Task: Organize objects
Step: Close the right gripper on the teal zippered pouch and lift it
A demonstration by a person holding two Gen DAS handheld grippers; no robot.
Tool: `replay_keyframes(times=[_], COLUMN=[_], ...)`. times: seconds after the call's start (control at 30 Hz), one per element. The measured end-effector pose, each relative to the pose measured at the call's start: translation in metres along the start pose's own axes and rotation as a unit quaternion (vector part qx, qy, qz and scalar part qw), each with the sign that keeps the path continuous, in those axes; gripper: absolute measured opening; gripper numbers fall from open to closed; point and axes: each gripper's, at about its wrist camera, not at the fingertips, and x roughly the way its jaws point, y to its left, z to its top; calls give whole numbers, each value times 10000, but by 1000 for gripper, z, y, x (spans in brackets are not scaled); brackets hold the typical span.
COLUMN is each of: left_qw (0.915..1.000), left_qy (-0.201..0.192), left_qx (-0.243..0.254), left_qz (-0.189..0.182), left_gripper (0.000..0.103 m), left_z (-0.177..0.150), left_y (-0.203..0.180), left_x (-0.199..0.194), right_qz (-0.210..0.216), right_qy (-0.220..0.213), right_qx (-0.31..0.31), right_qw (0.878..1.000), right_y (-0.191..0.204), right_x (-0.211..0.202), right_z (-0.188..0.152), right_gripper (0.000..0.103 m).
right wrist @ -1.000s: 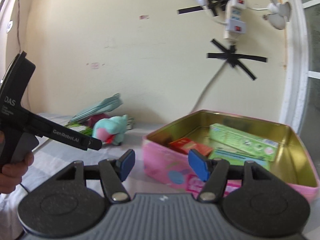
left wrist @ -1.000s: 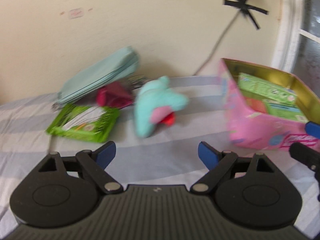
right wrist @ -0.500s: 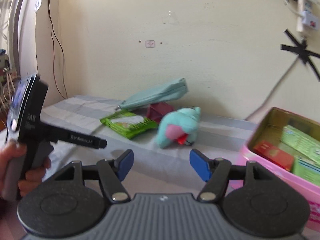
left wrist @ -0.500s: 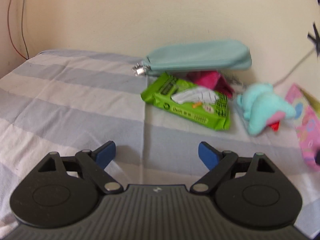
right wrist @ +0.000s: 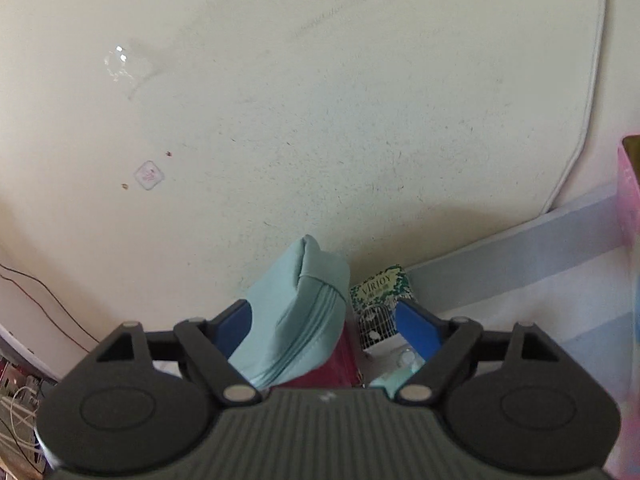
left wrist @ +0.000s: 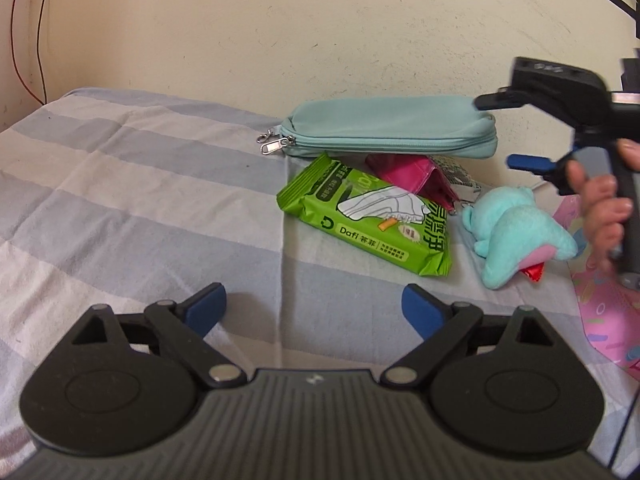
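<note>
A teal zip pouch (left wrist: 392, 130) lies against the wall on the striped bed, over a magenta wallet (left wrist: 412, 176). A green wipes pack (left wrist: 368, 220) and a teal plush toy (left wrist: 516, 236) lie in front of it. My left gripper (left wrist: 316, 310) is open and empty, hovering short of the wipes pack. My right gripper (right wrist: 324, 324) is open, its jaws on either side of the end of the teal pouch (right wrist: 296, 320), with the magenta wallet (right wrist: 332, 368) below. It also shows in the left wrist view (left wrist: 516, 128) above the pouch's right end.
A pink tin box (left wrist: 608, 312) stands at the right edge. A small green patterned box (right wrist: 380, 292) sits behind the pouch by the wall. Striped bedding (left wrist: 140, 200) stretches to the left. A red wire (left wrist: 28, 32) runs down the left wall.
My right gripper has swung left and forward from the pink box over to the teal pouch, now straddling its end. My left gripper turned left, then steadied facing the pile.
</note>
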Motion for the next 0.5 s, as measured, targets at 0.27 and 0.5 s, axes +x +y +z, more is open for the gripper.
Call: replay_keyframes(times=[0.27,0.5], left_qw=[9990,9878], left_qy=[-146,-606], left_qx=[-383,-1309], left_qz=[180,584], left_gripper=[96,96], left_z=[5,10], left_y=[14,52], left_x=[-4,-22], right_qz=[169,980], right_qy=[-46,-428], right_qx=[-894,-1676], right_qw=[9958,9800], right_y=[47,65], right_x=[-7,-107], right_z=[-23,-86], right_gripper=[33,29])
